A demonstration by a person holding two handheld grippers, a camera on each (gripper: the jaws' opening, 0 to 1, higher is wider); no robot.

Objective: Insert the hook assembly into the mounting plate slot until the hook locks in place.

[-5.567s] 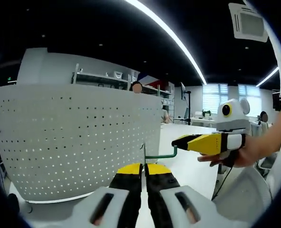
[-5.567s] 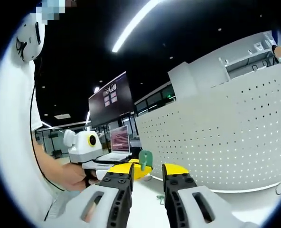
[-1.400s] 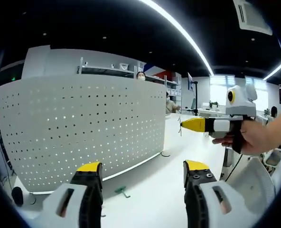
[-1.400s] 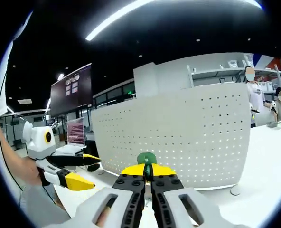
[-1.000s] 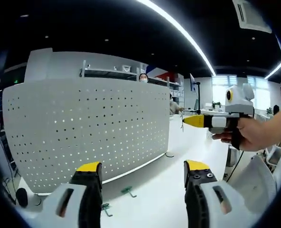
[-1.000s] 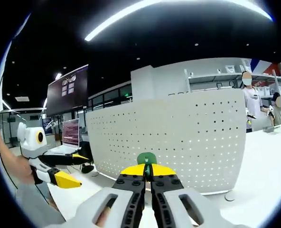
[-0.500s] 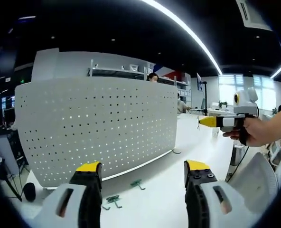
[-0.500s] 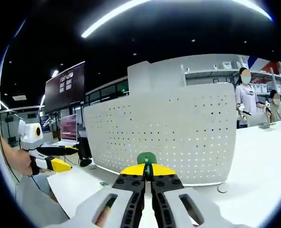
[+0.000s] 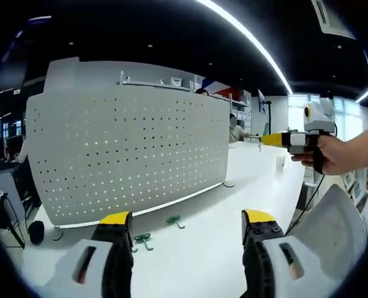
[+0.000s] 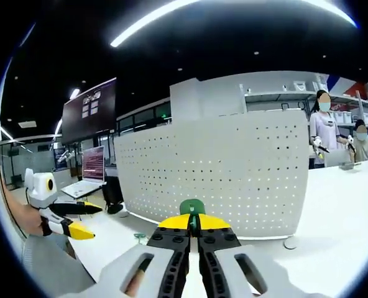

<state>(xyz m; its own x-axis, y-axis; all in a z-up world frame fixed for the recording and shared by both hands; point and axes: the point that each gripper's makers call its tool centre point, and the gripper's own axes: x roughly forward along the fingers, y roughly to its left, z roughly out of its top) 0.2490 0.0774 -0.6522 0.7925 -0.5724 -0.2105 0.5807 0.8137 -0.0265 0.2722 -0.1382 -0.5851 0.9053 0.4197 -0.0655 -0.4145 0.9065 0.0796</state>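
The white perforated mounting plate [image 9: 128, 155] stands upright on the white table [image 9: 202, 248], and it rises straight ahead in the right gripper view [image 10: 234, 180]. My right gripper [image 10: 192, 222] is shut on a green hook [image 10: 191, 207], a short way in front of the plate. From the left gripper view the right gripper [image 9: 277, 139] hangs off to the right in a hand. My left gripper [image 9: 188, 218] is open and holds nothing; its yellow-tipped jaws [image 10: 72, 220] are also at the far left. Two spare green hooks [image 9: 174, 220] [image 9: 140, 239] lie at the plate's foot.
A laptop [image 10: 91, 180] sits on the desk to the left of the plate. Two people [image 10: 324, 124] stand behind the plate's right end. A round foot [image 10: 289, 244] lies on the table by that end. A white chair back [image 9: 333, 217] is at the right.
My left gripper, shut on the green hook 5.6 s ago, now stands open and the right one holds the hook. The left view has drawn back, bringing two hooks on the table into sight.
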